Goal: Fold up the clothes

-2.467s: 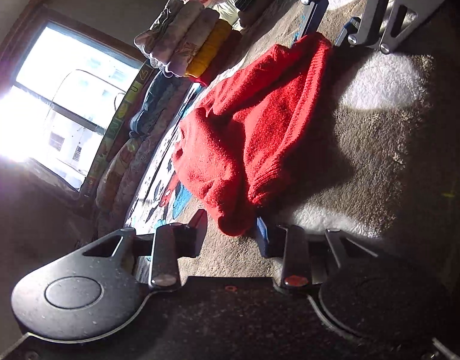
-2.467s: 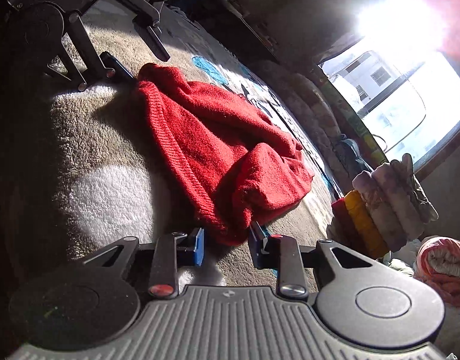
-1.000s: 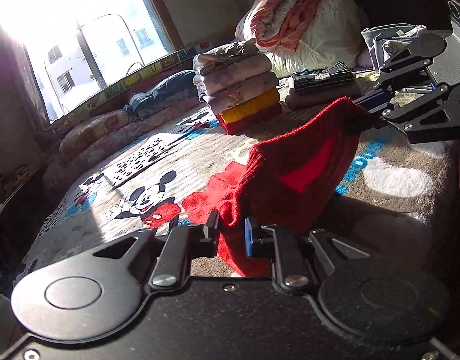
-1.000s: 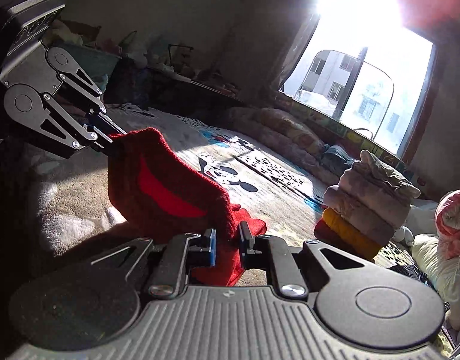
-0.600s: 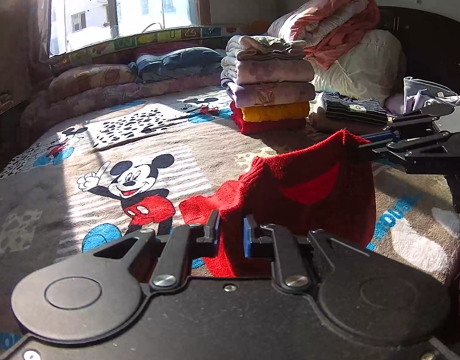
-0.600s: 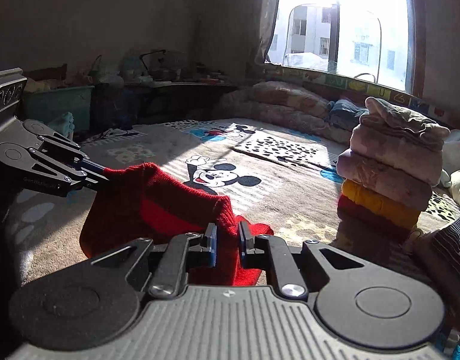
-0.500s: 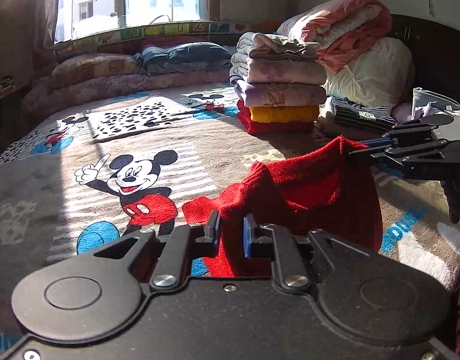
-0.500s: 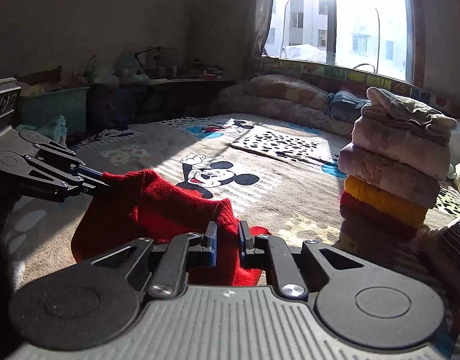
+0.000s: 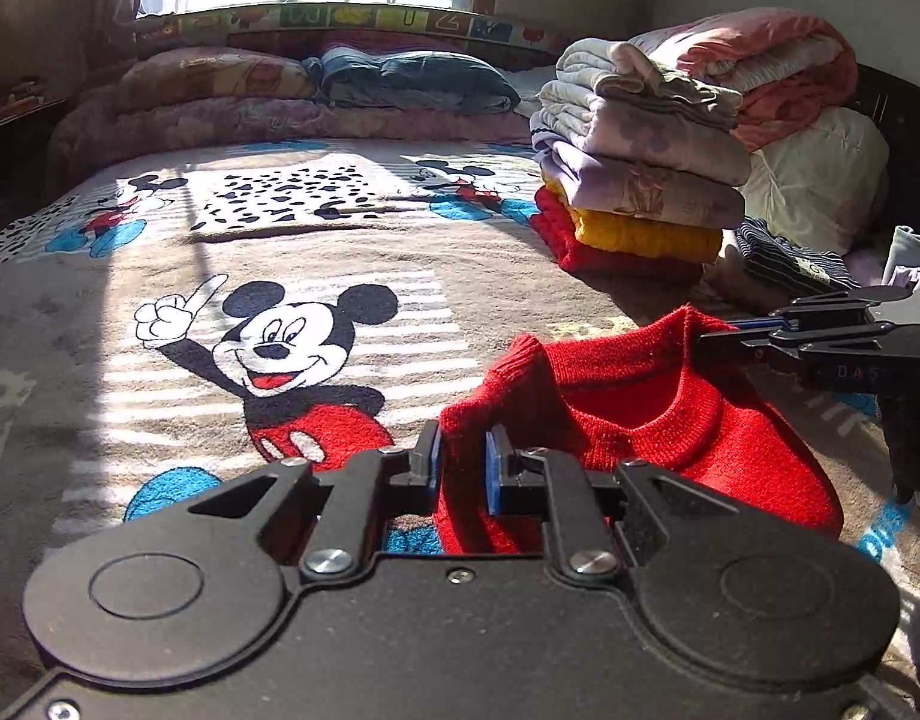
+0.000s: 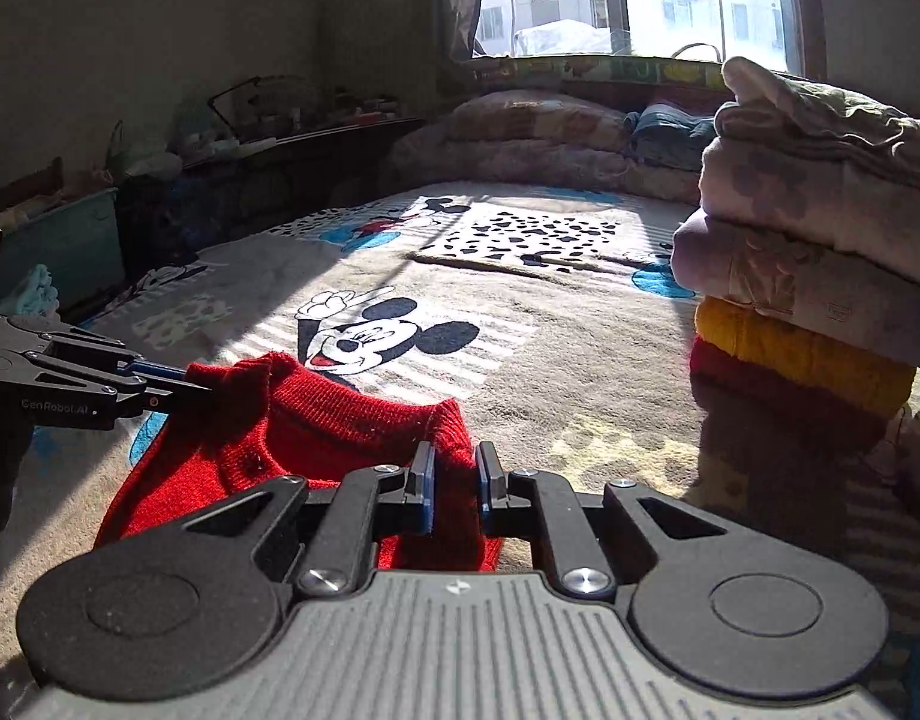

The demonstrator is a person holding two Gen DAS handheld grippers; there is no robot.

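Sunlit cartoon blanket (image 9: 352, 228) covers the bed, a stack of folded clothes (image 9: 634, 204) at its far side. Left gripper (image 9: 463, 462) and right gripper (image 10: 454, 483) each pinch 1 shoulder of the red sweater (image 9: 628, 396), likely to spread it flat for folding.

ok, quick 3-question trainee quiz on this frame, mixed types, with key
1. True or false: both tongs, left and right, are shut on the red sweater.
2. Multiple choice: in the folded stack, the yellow garment lies directly on a garment that is A) red, B) blue, C) striped.
3. Fill in: the sweater's bulk lies on the ____ blanket while its top edge is held up.

Key: 1 true; 2 A; 3 Mickey Mouse.
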